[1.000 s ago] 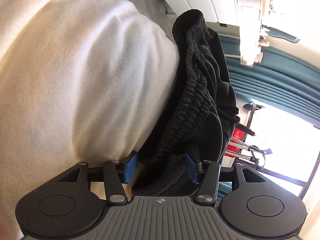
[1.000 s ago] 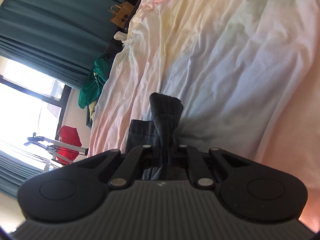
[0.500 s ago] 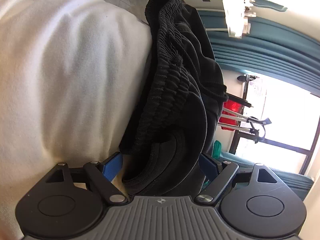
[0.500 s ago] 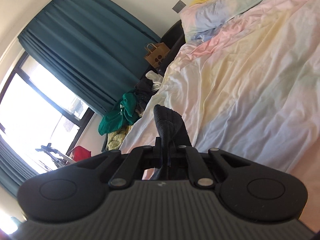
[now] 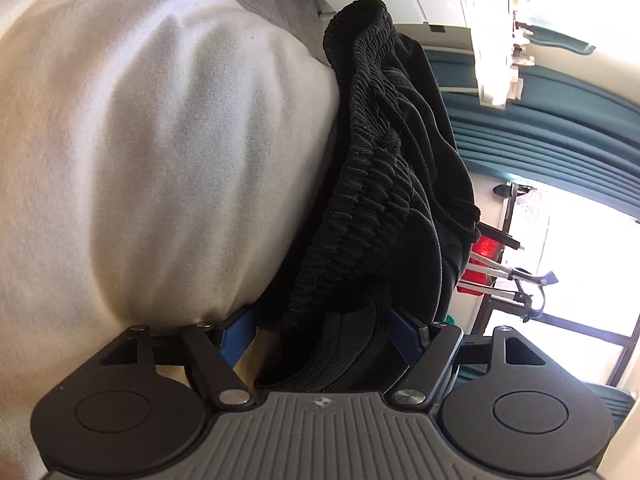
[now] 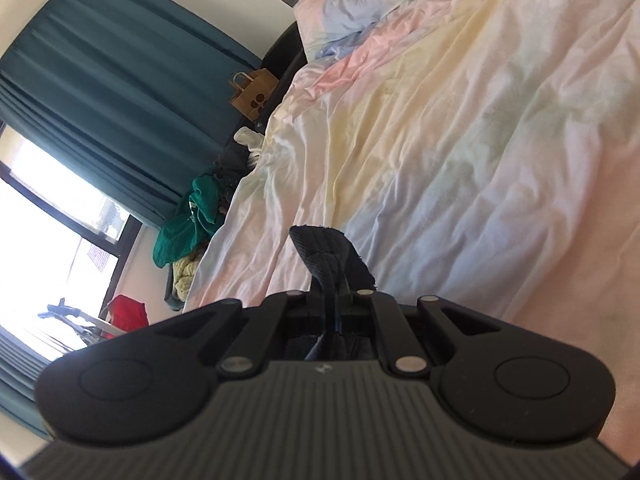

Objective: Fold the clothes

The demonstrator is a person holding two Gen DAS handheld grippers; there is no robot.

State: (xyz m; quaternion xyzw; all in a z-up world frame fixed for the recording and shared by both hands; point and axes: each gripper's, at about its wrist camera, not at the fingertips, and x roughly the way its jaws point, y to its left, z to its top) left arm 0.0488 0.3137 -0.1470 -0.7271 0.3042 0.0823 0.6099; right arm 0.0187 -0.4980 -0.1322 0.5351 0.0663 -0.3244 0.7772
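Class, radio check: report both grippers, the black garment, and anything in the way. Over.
Left gripper open, black shorts bunched between its fingers. Right gripper shut on dark cloth, probably the same shorts. White fabric crowds left side; bedsheet ahead.

No readable text, label, brand or number appeared anywhere in either wrist view; every surface was bare of lettering.

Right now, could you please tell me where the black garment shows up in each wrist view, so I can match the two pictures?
Left wrist view: the black garment fills the centre, bunched between the open blue fingers, beside white fabric.
Right wrist view: only a dark corner sticks up at lower centre, pinched in the shut right gripper, over the pastel bedsheet.
Shared landmark: the teal curtain.
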